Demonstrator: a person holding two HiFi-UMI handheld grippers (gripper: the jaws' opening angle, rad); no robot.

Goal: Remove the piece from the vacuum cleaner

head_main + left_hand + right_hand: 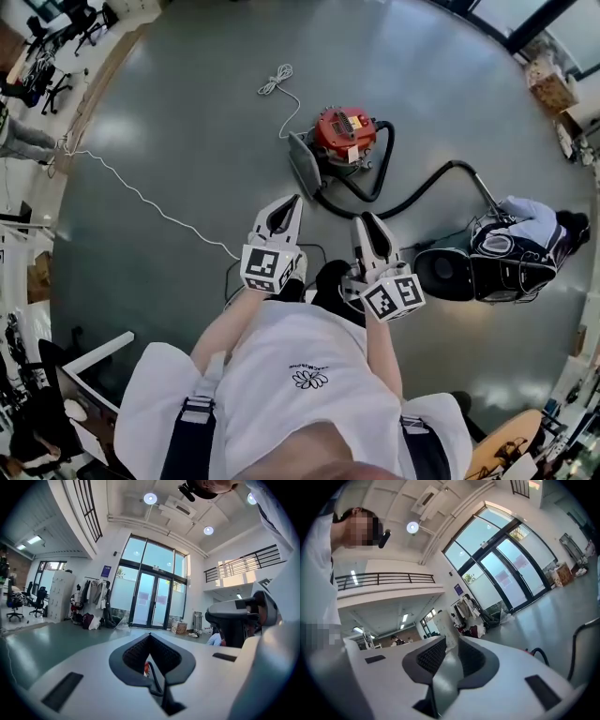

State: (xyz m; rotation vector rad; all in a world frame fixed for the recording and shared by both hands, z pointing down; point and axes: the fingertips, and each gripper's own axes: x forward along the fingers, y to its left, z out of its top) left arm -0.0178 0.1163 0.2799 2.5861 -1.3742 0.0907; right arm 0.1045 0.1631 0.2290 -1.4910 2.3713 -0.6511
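Floor: grey hall floor [169, 112]; red canister vacuum cleaner [343, 133] stands ahead, grey piece [304, 165] still against its side.
Left tool [284, 208]: clenched, empty, well short of it.
Right tool [368, 225]: released, empty, probably readied to reach.

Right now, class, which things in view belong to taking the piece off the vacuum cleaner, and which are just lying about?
Job in hand:
- red vacuum cleaner
- its black hose
- grey flat part at its side
- left gripper and right gripper, both empty

Lying about:
- white cable
- cardboard box
- office chairs
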